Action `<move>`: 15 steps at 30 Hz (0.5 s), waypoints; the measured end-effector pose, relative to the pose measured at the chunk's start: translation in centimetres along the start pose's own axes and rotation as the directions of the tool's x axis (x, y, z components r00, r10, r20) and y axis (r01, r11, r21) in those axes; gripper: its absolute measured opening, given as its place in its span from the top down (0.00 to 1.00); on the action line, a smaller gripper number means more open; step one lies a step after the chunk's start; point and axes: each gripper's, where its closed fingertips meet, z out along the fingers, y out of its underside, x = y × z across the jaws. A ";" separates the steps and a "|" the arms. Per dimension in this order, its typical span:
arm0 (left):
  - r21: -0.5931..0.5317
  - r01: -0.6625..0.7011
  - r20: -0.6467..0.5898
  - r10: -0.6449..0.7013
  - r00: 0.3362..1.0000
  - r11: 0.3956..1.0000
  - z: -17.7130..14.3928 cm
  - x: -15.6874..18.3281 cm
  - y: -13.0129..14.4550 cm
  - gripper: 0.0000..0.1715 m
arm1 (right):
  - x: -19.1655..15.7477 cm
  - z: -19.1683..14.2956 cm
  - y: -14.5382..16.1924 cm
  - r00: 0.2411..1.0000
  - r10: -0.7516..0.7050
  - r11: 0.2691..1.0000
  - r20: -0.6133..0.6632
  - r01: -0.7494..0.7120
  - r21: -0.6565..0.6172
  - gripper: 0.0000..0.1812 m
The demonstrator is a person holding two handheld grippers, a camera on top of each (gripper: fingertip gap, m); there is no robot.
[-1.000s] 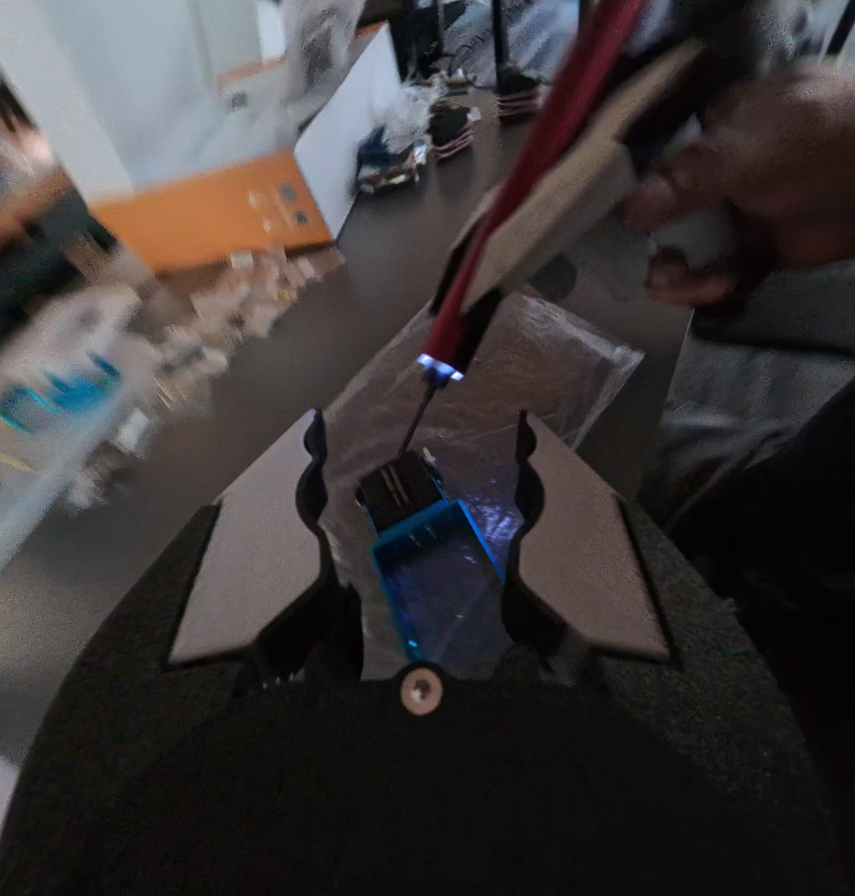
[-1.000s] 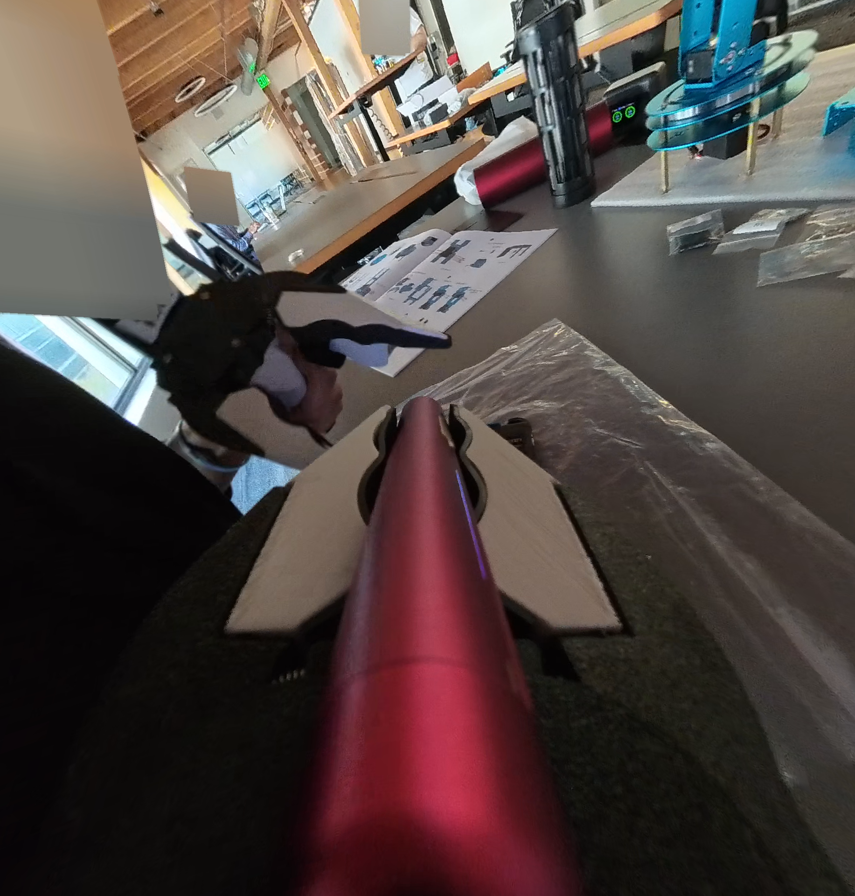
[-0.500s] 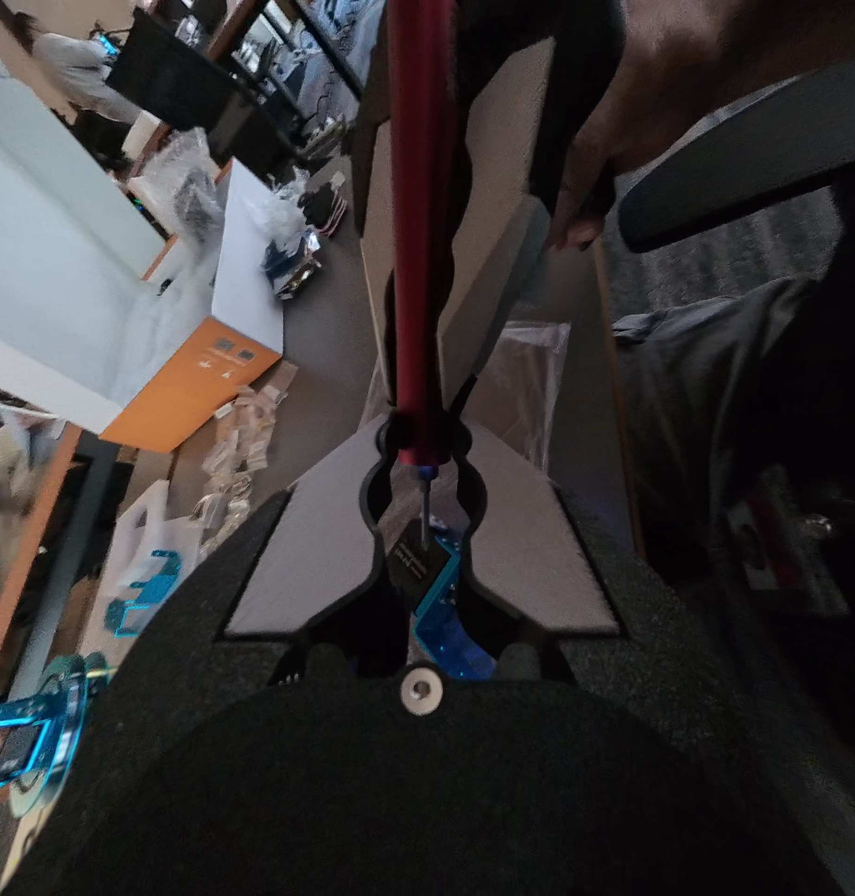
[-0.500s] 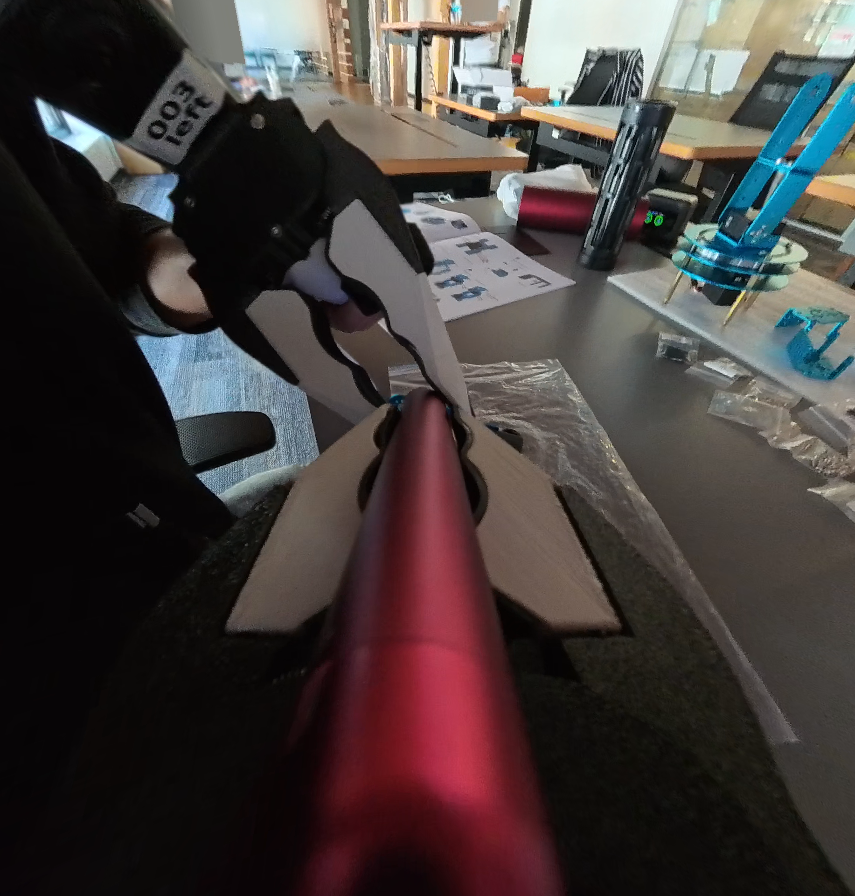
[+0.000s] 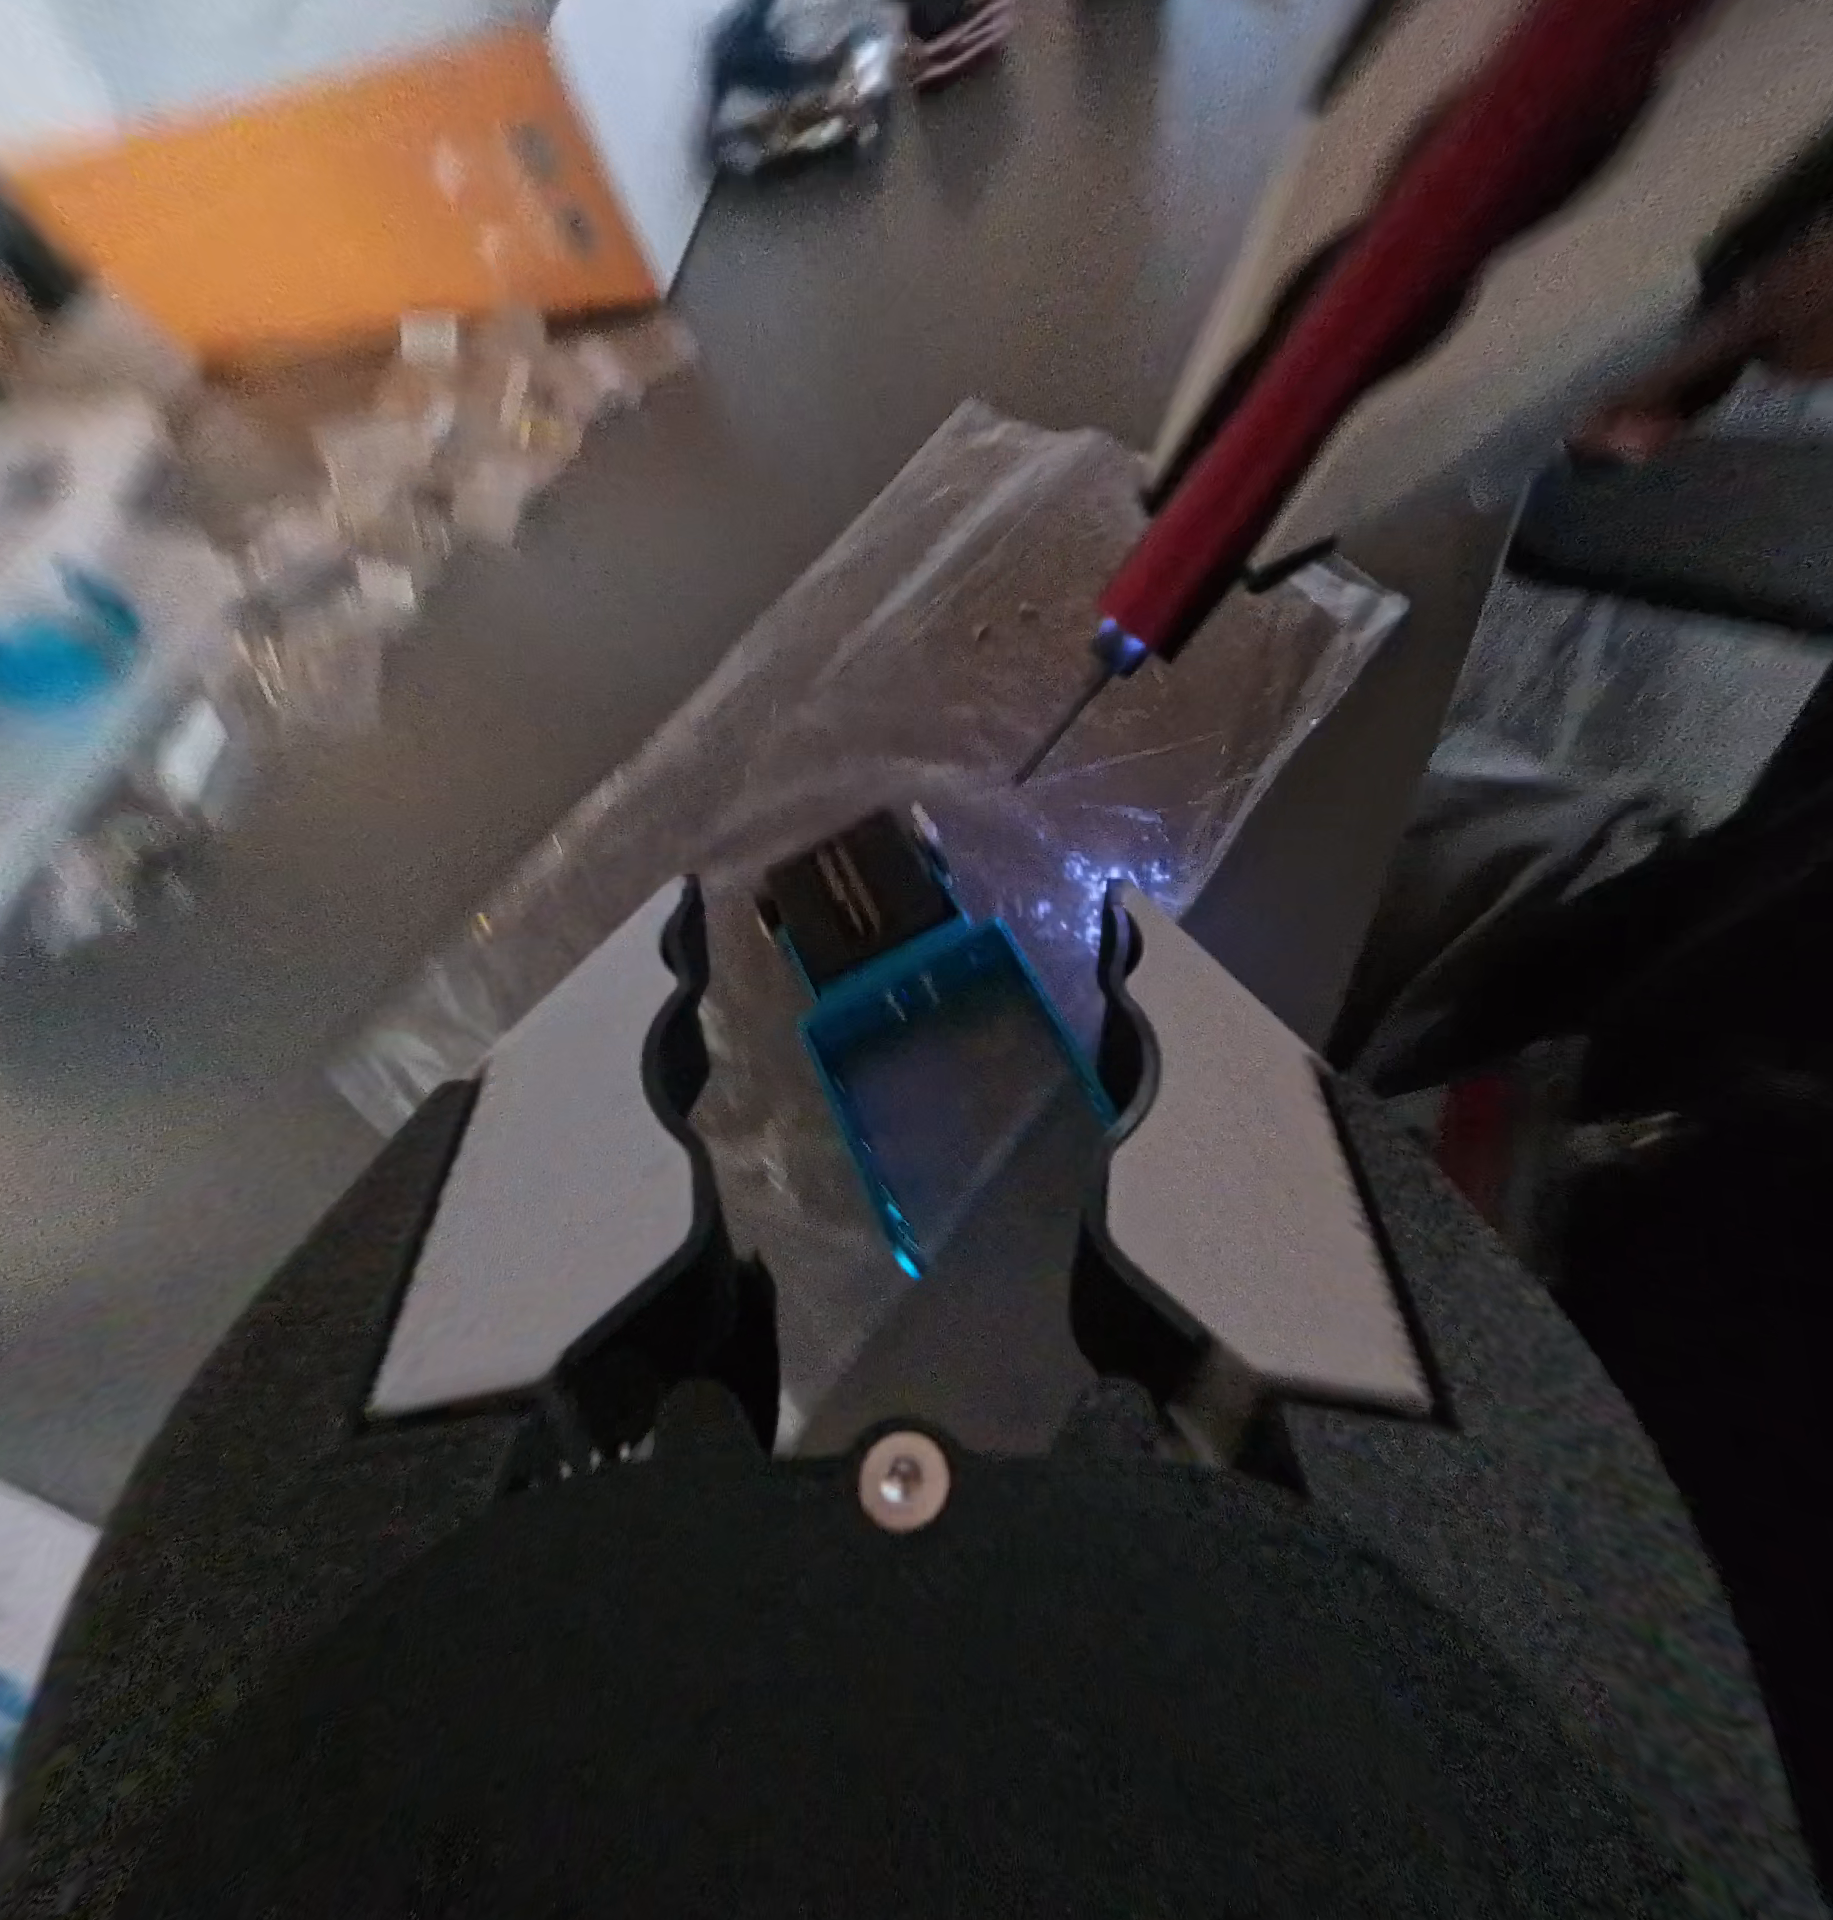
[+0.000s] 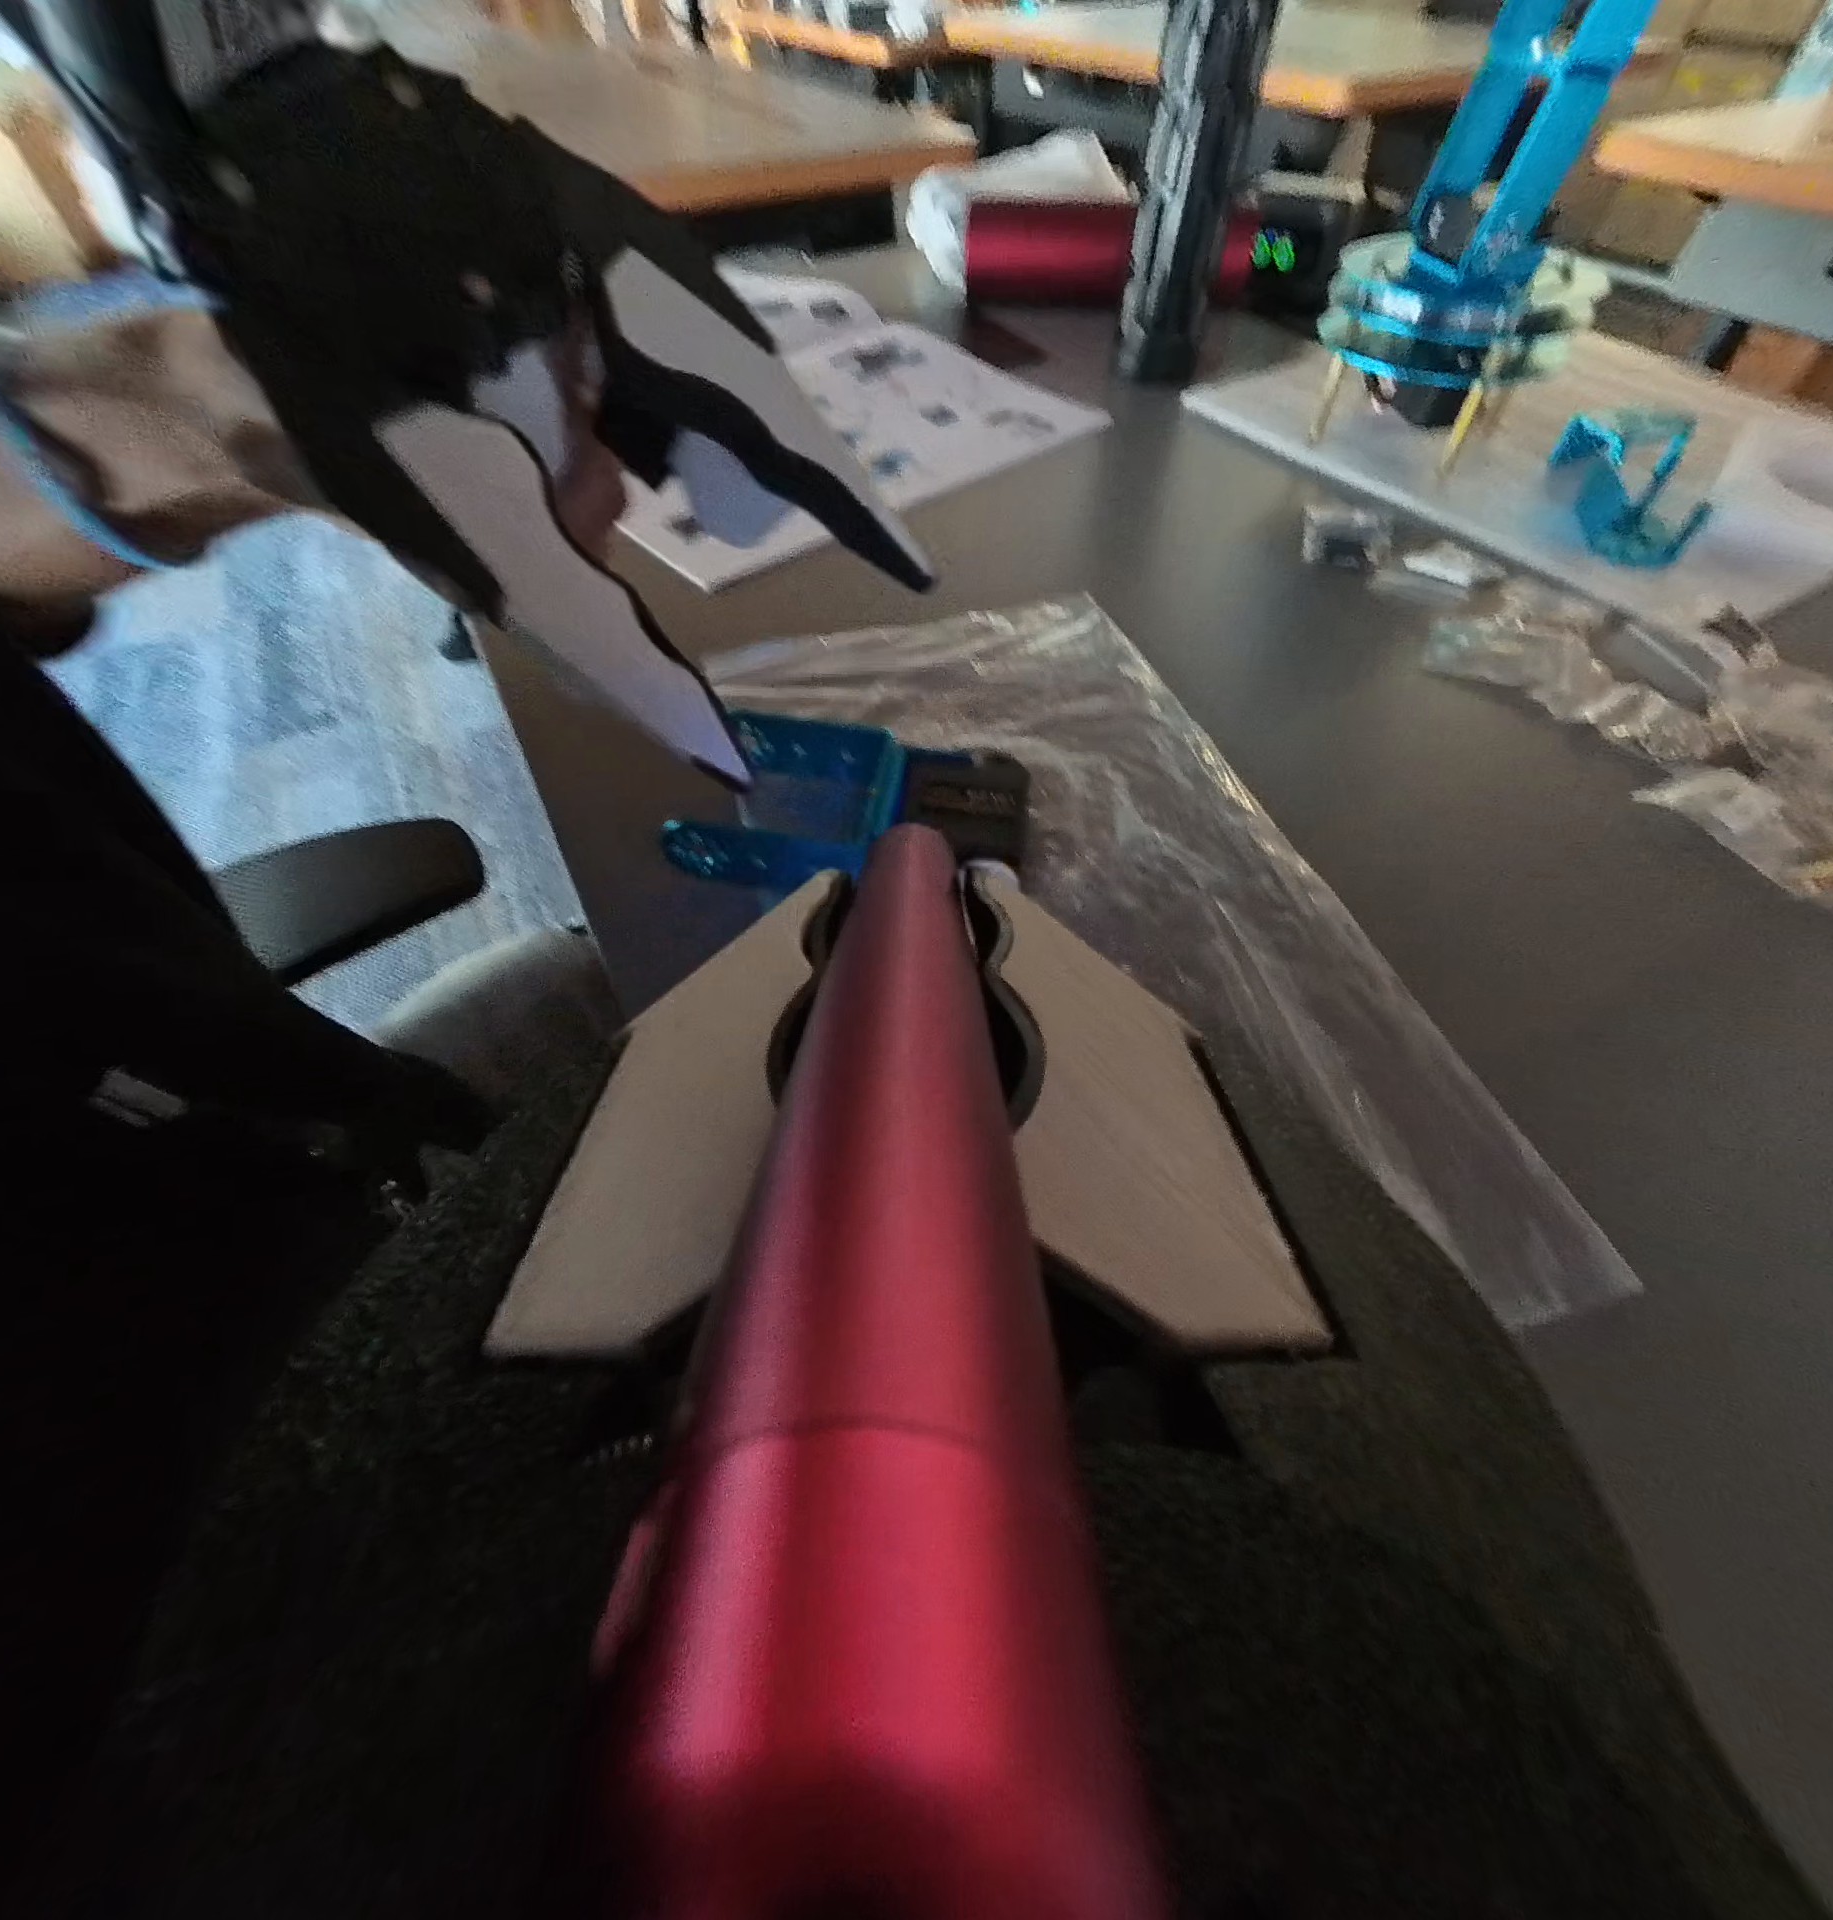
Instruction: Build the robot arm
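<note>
A blue metal bracket (image 5: 943,1091) with a black servo (image 5: 855,899) fixed to its far end lies on a clear plastic bag (image 5: 891,644). My left gripper (image 5: 896,914) is open, its fingers on either side of the bracket. In the right wrist view one left fingertip (image 6: 720,753) is at the bracket's (image 6: 818,790) near corner; I cannot tell if it touches. My right gripper (image 6: 907,883) is shut on a red screwdriver (image 6: 891,1247). The screwdriver (image 5: 1307,343) has a thin bit that hangs just past the servo (image 6: 969,805), to its right, apart from it.
The dark table (image 6: 1514,779) carries a blue robot-arm base (image 6: 1442,301), a loose blue bracket (image 6: 1629,488), small parts bags (image 6: 1670,686), an open manual (image 6: 922,405), a black cylinder (image 6: 1192,208) and an orange-and-white box (image 5: 320,208). A chair armrest (image 6: 351,894) is at the left. The servo (image 6: 969,805) lies around 5 cm away from my left fingertips. It is also in sight in the left wrist view (image 5: 865,882).
Half a second ago my left jaws were nearly shut around the bracket with the screwdriver bit on the servo. Now the left jaws are wide open and the bit has drawn off to the right.
</note>
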 end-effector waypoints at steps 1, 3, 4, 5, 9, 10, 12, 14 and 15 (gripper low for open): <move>-0.017 0.136 -0.022 -0.137 0.990 0.991 -0.1 0.2 1.0 0.56 | 0.3 0.2 0.5 1.000 -0.001 1.000 -0.025 0.001 -0.020 0.88; -0.079 0.305 0.001 -0.306 0.952 0.949 0.6 0.7 3.0 0.51 | 0.6 0.6 0.9 0.998 0.010 1.000 -0.055 -0.011 -0.025 0.88; -0.094 0.325 0.060 -0.321 0.945 0.941 1.1 0.5 3.8 0.51 | 0.5 0.8 0.9 0.998 0.023 0.999 -0.054 -0.024 -0.021 0.88; -0.123 0.328 0.090 -0.319 0.943 0.936 1.7 0.7 4.6 0.51 | 0.5 1.0 0.8 0.998 0.028 1.000 -0.053 -0.028 -0.011 0.88; -0.170 0.365 0.153 -0.341 0.927 0.915 2.9 0.9 5.9 0.61 | 0.7 1.3 0.6 0.997 0.015 1.000 -0.079 -0.015 0.012 0.88; -0.176 0.368 0.154 -0.343 0.926 0.913 2.8 0.9 5.9 0.62 | 0.7 1.3 0.6 0.996 0.017 1.000 -0.089 -0.016 0.020 0.88; -0.170 0.415 0.143 -0.395 0.908 0.894 2.7 0.9 5.9 0.62 | 0.6 1.3 0.7 0.994 0.055 0.998 -0.100 -0.050 0.047 0.88; -0.123 0.544 0.073 -0.539 0.839 0.830 2.5 0.8 5.3 0.62 | 0.2 1.4 0.3 0.989 0.115 0.989 -0.091 -0.106 0.104 0.88; -0.107 0.600 0.027 -0.600 0.799 0.793 2.3 0.7 5.1 0.62 | 0.0 1.7 0.1 0.987 0.142 0.983 -0.082 -0.131 0.127 0.88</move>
